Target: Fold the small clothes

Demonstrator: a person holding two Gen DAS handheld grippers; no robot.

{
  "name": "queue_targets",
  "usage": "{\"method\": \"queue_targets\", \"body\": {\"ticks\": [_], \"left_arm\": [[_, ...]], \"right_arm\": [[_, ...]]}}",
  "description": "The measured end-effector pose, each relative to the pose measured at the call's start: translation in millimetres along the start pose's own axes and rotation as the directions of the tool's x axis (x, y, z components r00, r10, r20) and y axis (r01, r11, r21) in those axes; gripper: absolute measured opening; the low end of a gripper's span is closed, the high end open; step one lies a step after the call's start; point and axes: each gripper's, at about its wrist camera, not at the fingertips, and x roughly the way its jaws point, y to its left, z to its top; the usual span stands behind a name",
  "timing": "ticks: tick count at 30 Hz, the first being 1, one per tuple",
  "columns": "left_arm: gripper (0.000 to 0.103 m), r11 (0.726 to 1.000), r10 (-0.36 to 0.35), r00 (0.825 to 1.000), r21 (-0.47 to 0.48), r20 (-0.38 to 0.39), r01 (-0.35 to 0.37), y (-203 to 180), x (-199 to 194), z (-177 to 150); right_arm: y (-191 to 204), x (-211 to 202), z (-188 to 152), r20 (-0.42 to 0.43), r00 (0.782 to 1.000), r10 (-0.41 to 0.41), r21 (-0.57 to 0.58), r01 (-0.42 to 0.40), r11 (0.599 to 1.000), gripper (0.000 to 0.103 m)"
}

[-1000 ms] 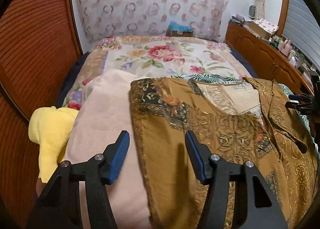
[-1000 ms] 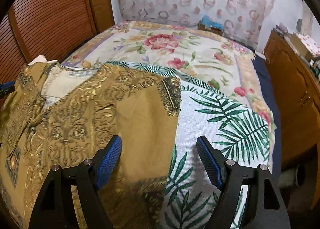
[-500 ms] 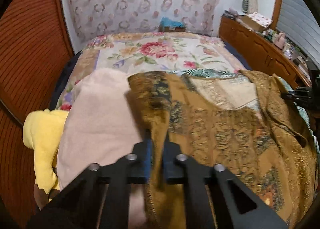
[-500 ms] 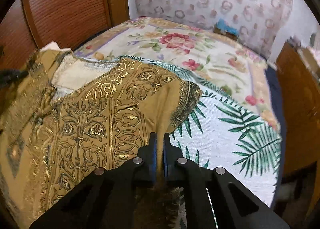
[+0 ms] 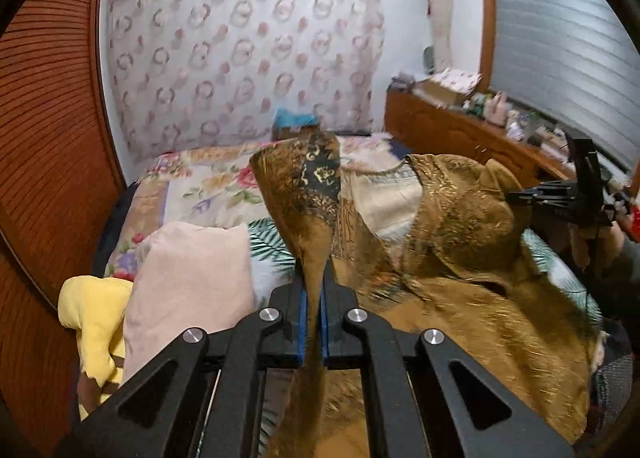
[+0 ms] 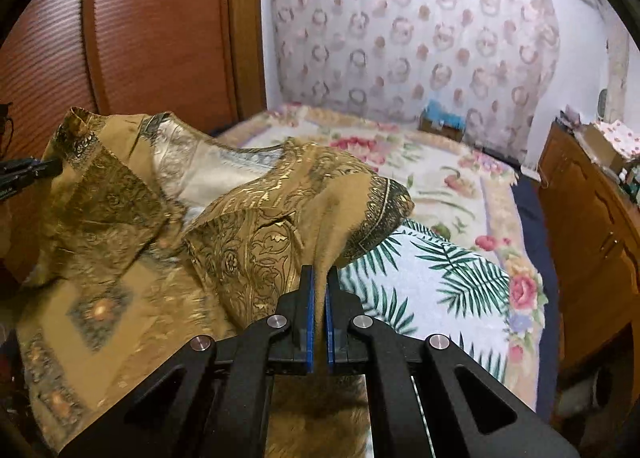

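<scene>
A mustard-gold patterned top with a pale lining is lifted off the bed and hangs between both grippers. My left gripper is shut on its left sleeve. My right gripper is shut on its right sleeve. The top also fills the left of the right wrist view. The right gripper shows at the far right of the left wrist view, and the left gripper's tip shows at the left edge of the right wrist view.
The bed has a floral cover and a palm-leaf cloth. A pink pillow and a yellow garment lie at the left. A wooden cabinet runs along the right, a slatted wooden wall along the left.
Both grippers closed on the top's sleeves, then rose and tilted up, lifting the top off the bed. The pink pillow, once partly covered, now shows free.
</scene>
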Motion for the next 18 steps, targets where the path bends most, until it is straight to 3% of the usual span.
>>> {"method": "queue_targets", "body": {"ticks": [7, 10, 18], "left_arm": [[0.006, 1.0, -0.016, 0.998, 0.013, 0.054, 0.015, -24, -69, -43], [0.006, 0.999, -0.022, 0.998, -0.038, 0.063, 0.024, -22, -96, -72], [0.006, 0.993, 0.013, 0.999, -0.12, -0.041, -0.018, -19, -113, -155]], "right_arm": [[13, -69, -58, 0.057, 0.998, 0.032, 0.038, -0.034, 0.999, 0.004], [16, -98, -93, 0.067, 0.997, 0.043, 0.061, -0.048, 0.997, 0.004], [24, -140, -196, -0.021, 0.99, 0.139, 0.16, -0.134, 0.978, 0.004]]}}
